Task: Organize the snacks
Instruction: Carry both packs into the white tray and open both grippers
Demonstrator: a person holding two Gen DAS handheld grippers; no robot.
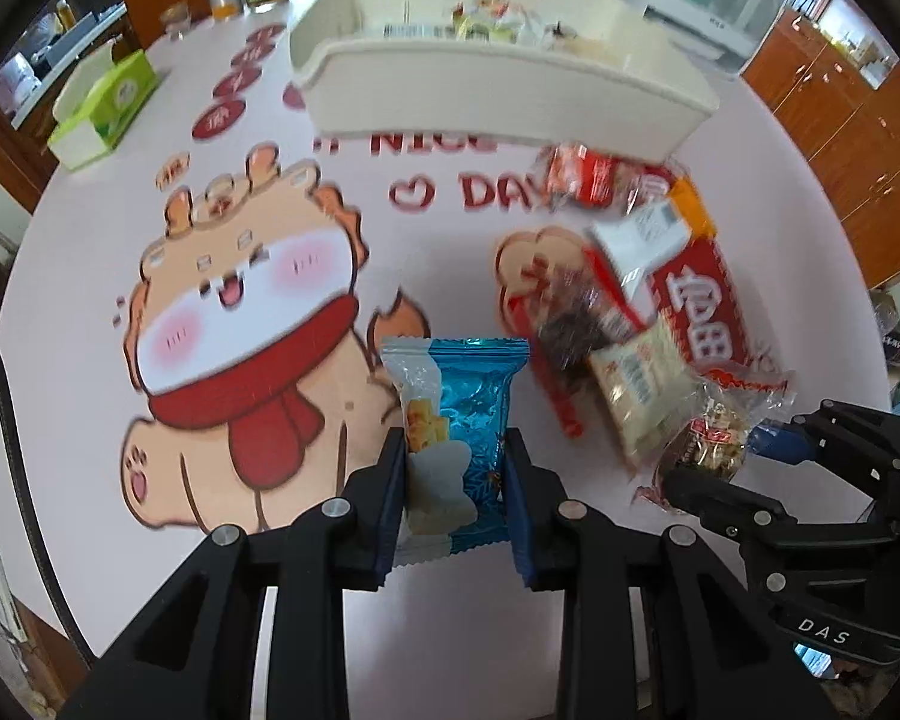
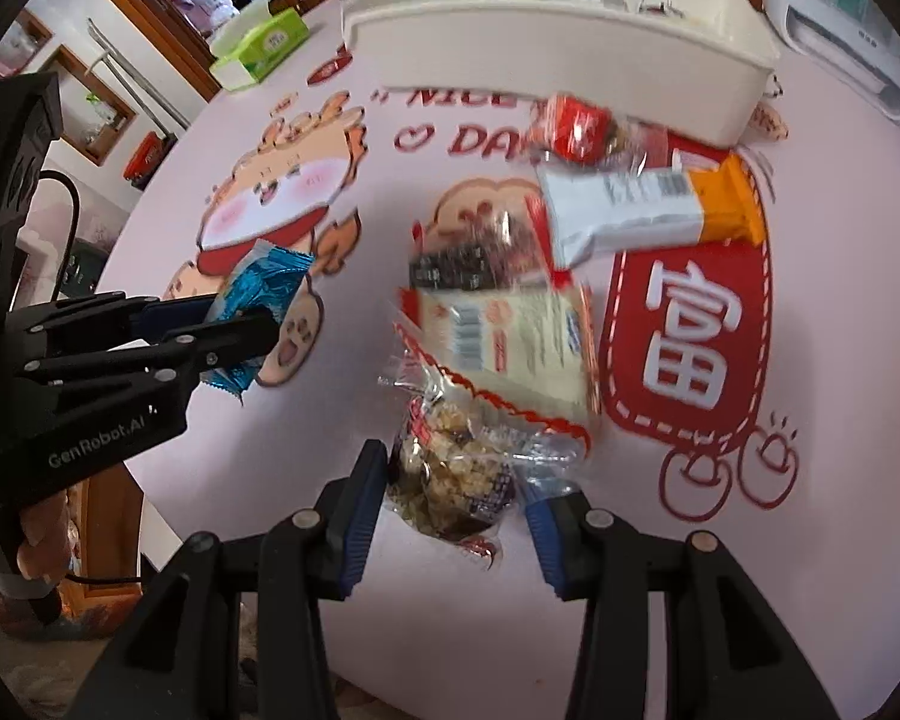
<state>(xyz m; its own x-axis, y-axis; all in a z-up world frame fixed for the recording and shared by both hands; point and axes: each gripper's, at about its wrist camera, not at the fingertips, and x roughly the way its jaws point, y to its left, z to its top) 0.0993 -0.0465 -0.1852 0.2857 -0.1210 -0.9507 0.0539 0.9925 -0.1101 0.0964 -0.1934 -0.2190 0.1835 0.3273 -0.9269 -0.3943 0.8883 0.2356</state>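
My left tongs (image 1: 455, 468) pinch the blue snack packet (image 1: 462, 414) by its sides, held off the surface (image 1: 90, 312). My right tongs (image 2: 453, 498) sit around a clear bag of nut clusters (image 2: 450, 474); the left pad touches it, but I cannot tell if the right one does. That bag lies at the near edge of the snack pile (image 2: 510, 312). Beyond the pile stands the cream tray (image 1: 498, 102), snacks already in it. A green tissue box (image 1: 105, 102) sits far left.
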